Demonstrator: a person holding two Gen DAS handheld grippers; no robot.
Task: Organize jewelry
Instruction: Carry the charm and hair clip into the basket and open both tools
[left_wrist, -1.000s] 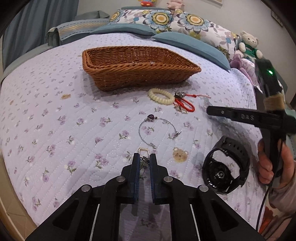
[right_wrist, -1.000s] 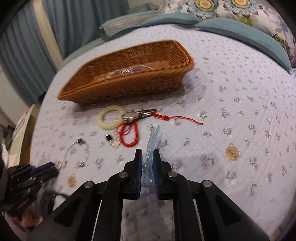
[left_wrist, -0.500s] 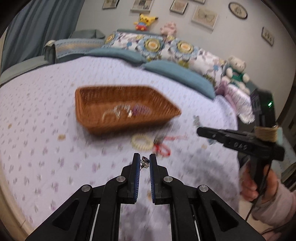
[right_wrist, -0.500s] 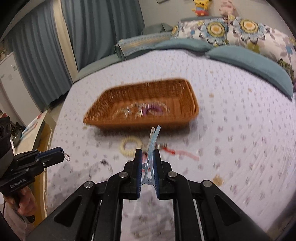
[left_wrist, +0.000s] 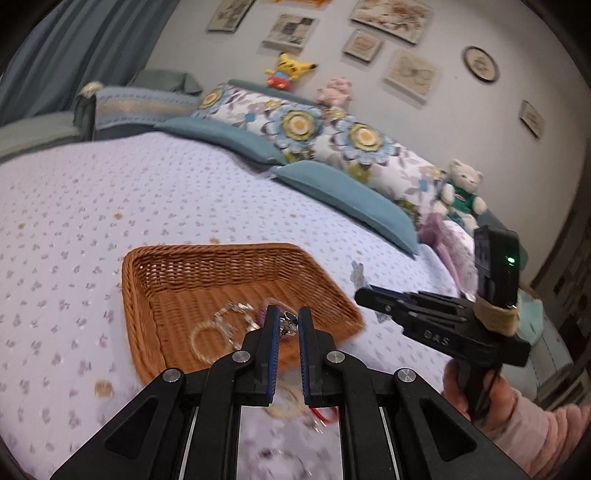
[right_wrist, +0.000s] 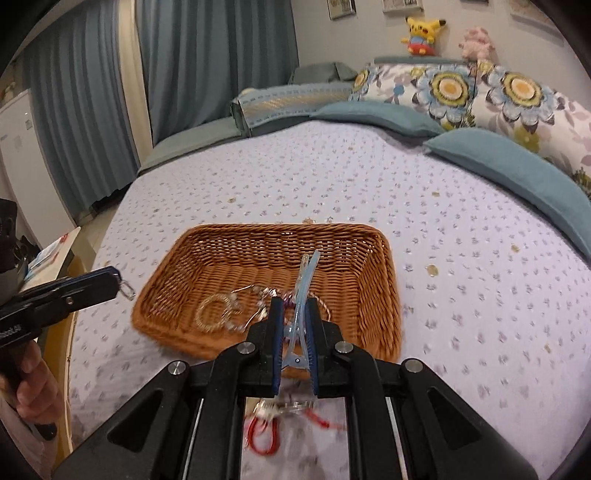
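A brown wicker basket (left_wrist: 177, 280) (right_wrist: 229, 247) sits on the lilac floral bedspread, with a thin gold bracelet (left_wrist: 207, 338) (right_wrist: 214, 314) and other silvery jewelry inside. My left gripper (left_wrist: 286, 323) is shut on a small metal charm (left_wrist: 287, 322), held above the basket's near right corner. My right gripper (right_wrist: 295, 314) is shut on a clear light-blue hair clip (right_wrist: 304, 280) that points up over the basket's near rim. The right gripper also shows in the left wrist view (left_wrist: 365, 293), the left gripper in the right wrist view (right_wrist: 114, 282).
A red cord bracelet (right_wrist: 264, 437) (left_wrist: 325, 413) and a pale bead bracelet (left_wrist: 284, 400) lie on the bedspread below the grippers, blurred. Blue and floral pillows (left_wrist: 332, 136) and a teddy bear (left_wrist: 461, 188) line the far side. The bed edge (right_wrist: 110, 236) and a wooden table (right_wrist: 62, 258) are at left.
Both grippers have risen off the bedspread and moved forward to the basket, each carrying its item. The watch and the chain bracelet have dropped out of view.
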